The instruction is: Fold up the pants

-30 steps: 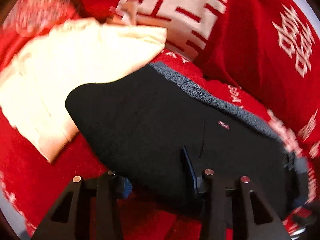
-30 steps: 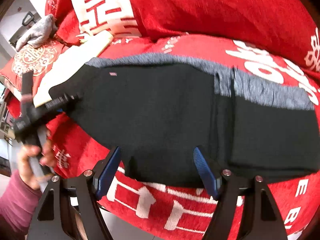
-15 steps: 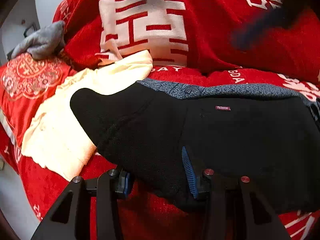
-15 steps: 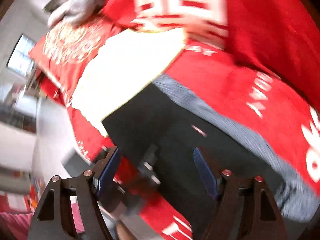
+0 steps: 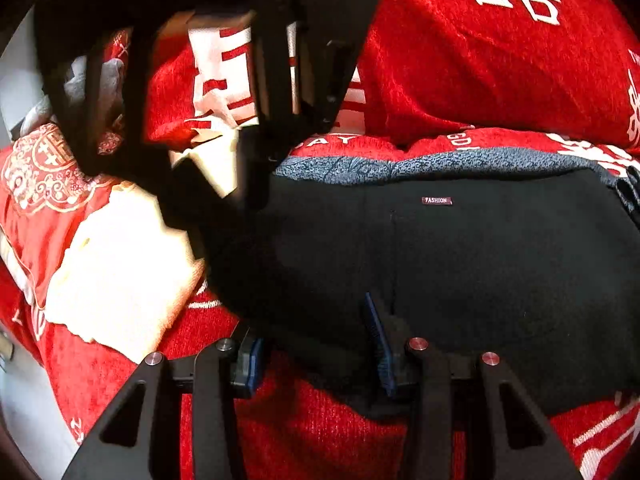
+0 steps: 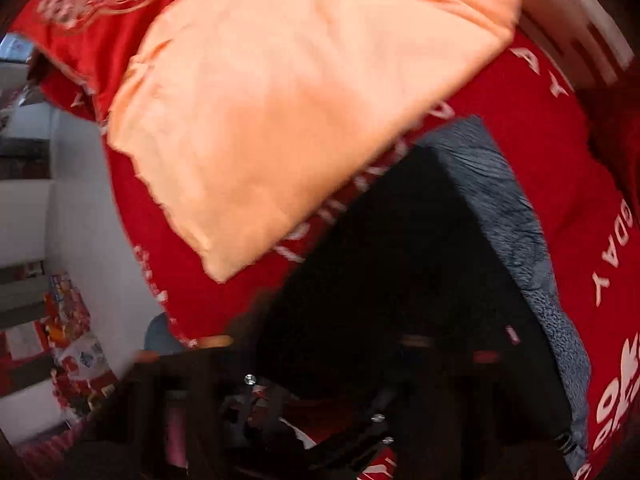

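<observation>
Black pants [image 5: 460, 264] with a grey fleece lining [image 5: 400, 166] and a small FASHION label lie folded on a red bedspread. My left gripper [image 5: 316, 340] is open at the near edge of the pants, its blue pads [image 5: 378, 344] straddling the fabric. The right gripper's body [image 5: 280, 80] hangs above the pants' left end in the left wrist view. In the blurred right wrist view the pants [image 6: 400, 260] fill the lower middle and the right gripper's fingers are a dark smear, so I cannot tell how the jaws stand.
A cream folded cloth [image 5: 120, 264] lies left of the pants, also in the right wrist view [image 6: 288, 100]. Red pillows with white characters [image 5: 500, 40] stand behind. A grey garment [image 5: 100, 80] is at far left. The bed edge and floor [image 6: 80, 240] are on the left.
The right gripper has swung left across the pants and now hangs over their left end. The left gripper has stayed at the near edge, open.
</observation>
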The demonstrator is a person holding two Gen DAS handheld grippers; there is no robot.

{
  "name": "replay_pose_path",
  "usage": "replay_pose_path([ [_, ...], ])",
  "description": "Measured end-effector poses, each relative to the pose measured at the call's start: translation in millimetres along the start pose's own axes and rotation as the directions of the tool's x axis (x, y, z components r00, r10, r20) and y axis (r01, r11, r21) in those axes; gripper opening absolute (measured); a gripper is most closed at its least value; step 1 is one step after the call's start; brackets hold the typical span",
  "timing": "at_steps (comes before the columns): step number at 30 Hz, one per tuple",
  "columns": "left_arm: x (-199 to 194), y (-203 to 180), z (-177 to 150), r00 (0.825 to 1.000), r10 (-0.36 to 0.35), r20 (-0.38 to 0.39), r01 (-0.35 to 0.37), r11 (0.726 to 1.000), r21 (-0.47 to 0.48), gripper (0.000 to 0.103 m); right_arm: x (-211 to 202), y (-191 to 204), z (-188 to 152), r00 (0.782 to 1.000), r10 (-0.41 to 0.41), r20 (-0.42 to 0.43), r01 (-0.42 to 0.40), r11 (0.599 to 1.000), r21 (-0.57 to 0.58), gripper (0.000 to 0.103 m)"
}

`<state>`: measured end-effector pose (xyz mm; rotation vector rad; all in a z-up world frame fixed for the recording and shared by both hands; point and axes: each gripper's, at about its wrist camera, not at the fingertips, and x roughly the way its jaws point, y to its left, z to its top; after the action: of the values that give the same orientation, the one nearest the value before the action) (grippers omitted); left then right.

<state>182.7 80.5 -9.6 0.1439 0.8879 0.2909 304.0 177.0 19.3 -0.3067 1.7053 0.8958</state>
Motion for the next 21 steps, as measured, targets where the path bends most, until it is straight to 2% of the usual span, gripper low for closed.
replay_pose_path([
  [3, -10.3, -5.2, 4.6, 1.0, -0.005, 0.025, 0.004, 1.0, 0.016, 0.045, -21.2, -10.3, -14.8, 0.996, 0.02, 0.092, -0.021, 1.0, 0.007, 0.014],
  [6, -25.8, -11.2, 9.8, 0.999, -0.025, 0.043, 0.024, 0.999, 0.026, 0.045, -42.4, -25.7, -35.8, 0.982, 0.074, 0.172, -0.082, 0.996, 0.038, 0.013],
  [8, -37.8, -11.7, 15.5, 0.998, -0.046, 0.053, 0.045, 0.999, 0.024, 0.045, -56.4, -35.6, -53.7, 0.966, 0.131, 0.223, -0.144, 0.989, 0.044, 0.013],
  [10, -50.7, -10.4, 21.0, 0.995, -0.082, 0.061, 0.081, 0.997, 0.008, 0.045, -74.9, -47.9, -69.9, 0.94, 0.196, 0.28, -0.218, 0.975, 0.049, 0.013],
  [14, -78.9, -16.2, 36.3, 0.984, -0.156, 0.081, 0.158, 0.987, -0.015, 0.045, -108.0, -68.6, -113.8, 0.864, 0.301, 0.403, -0.343, 0.939, 0.034, 0.013],
  [17, -98.9, -30.9, 50.4, 0.974, -0.199, 0.109, 0.201, 0.98, -0.007, 0.045, -133.1, -84.9, -155.9, 0.797, 0.343, 0.497, -0.405, 0.914, 0.019, 0.013],
  [21, -131.3, -60.7, 68.9, 0.953, -0.264, 0.149, 0.261, 0.964, 0.042, 0.045, -164.5, -111.2, -212.9, 0.697, 0.373, 0.612, -0.462, 0.887, -0.015, 0.013],
])
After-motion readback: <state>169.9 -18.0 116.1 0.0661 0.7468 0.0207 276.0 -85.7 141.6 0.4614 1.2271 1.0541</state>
